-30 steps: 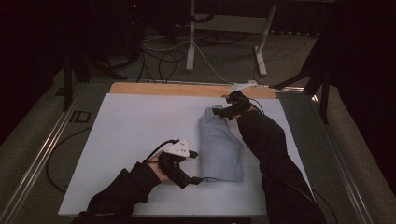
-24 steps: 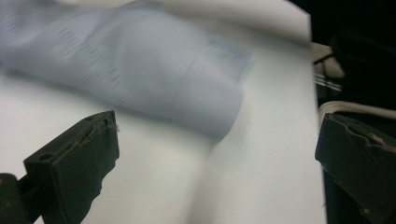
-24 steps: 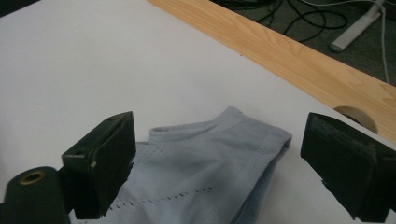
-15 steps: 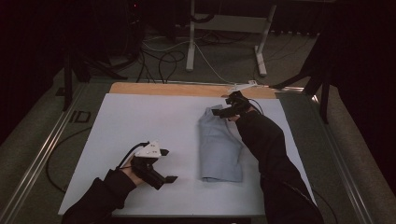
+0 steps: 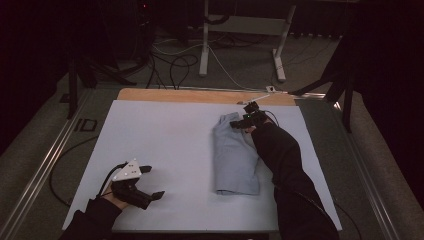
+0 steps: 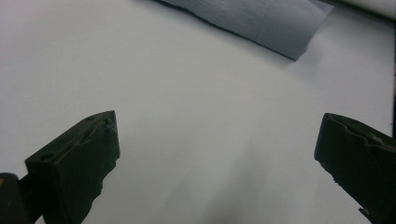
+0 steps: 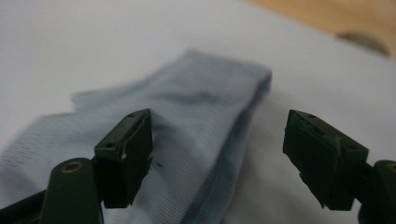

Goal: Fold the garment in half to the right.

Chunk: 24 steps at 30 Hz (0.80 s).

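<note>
On the right half of a white rectangular table [image 5: 165,150] lies a folded pale blue-grey cloth [image 5: 235,155]. At its far end, the right gripper [image 5: 239,124] hovers wide open, empty. Near left, the left gripper [image 5: 152,182] gapes, empty. Folding looks largely finished.

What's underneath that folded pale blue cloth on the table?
The folded pale blue cloth lies flat on the white table sheet, which shows all around it. Whatever is directly beneath the fabric is covered. The right claw sits open at its far end.
</note>
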Motion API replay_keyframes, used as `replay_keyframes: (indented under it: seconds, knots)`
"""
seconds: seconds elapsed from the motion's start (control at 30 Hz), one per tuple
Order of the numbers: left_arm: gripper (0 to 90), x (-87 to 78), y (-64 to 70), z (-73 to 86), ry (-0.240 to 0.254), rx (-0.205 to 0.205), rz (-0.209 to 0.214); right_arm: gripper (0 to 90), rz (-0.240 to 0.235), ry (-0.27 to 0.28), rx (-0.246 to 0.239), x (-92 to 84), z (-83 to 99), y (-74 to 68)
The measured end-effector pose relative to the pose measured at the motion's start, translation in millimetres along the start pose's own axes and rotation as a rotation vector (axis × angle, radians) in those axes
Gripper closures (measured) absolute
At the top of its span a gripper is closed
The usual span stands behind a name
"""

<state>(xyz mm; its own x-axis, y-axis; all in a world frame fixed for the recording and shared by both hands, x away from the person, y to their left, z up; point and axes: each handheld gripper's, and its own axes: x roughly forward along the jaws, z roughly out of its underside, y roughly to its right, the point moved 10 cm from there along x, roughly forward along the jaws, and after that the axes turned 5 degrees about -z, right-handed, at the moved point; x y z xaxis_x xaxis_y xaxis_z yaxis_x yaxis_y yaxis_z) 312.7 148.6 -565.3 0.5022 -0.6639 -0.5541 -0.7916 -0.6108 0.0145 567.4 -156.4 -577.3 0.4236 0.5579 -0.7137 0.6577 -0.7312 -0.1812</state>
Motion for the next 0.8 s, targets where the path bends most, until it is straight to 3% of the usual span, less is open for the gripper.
replay_keyframes:
  seconds: [0.13, 0.23, 0.4, 0.47, 0.6, 0.7, 0.8]
  knots:
    - [1.0, -4.1, -5.6, 5.3, 0.008, -0.02, -0.014, 31.8, -0.017, -0.037, 0.021, 7.3, 11.4, 2.5]
    - [1.0, -2.6, -8.1, 9.4, 0.007, -0.03, -0.018, 43.0, -0.045, -0.049, 0.022, 8.7, 14.1, -0.9]
    - [1.0, -0.6, -11.0, 13.5, 0.008, -0.042, -0.025, 71.8, -0.03, -0.069, -0.031, 5.1, 13.0, -4.4]
    - [1.0, -0.8, -12.1, 13.9, 0.011, -0.047, -0.029, 83.3, -0.019, -0.051, -0.058, 0.4, 7.8, -6.4]
    - [1.0, -2.3, -14.3, 13.1, 0.021, -0.05, -0.035, 85.8, -0.033, 0.014, -0.102, -9.8, -7.0, -15.6]
    - [1.0, -3.8, -16.1, 11.8, 0.033, -0.051, -0.043, 85.9, -0.063, 0.058, -0.081, -11.9, -15.4, -19.4]
    - [1.0, -4.8, -17.3, 11.5, 0.034, -0.052, -0.048, 85.9, -0.049, 0.022, -0.067, -4.3, -11.8, -16.5]
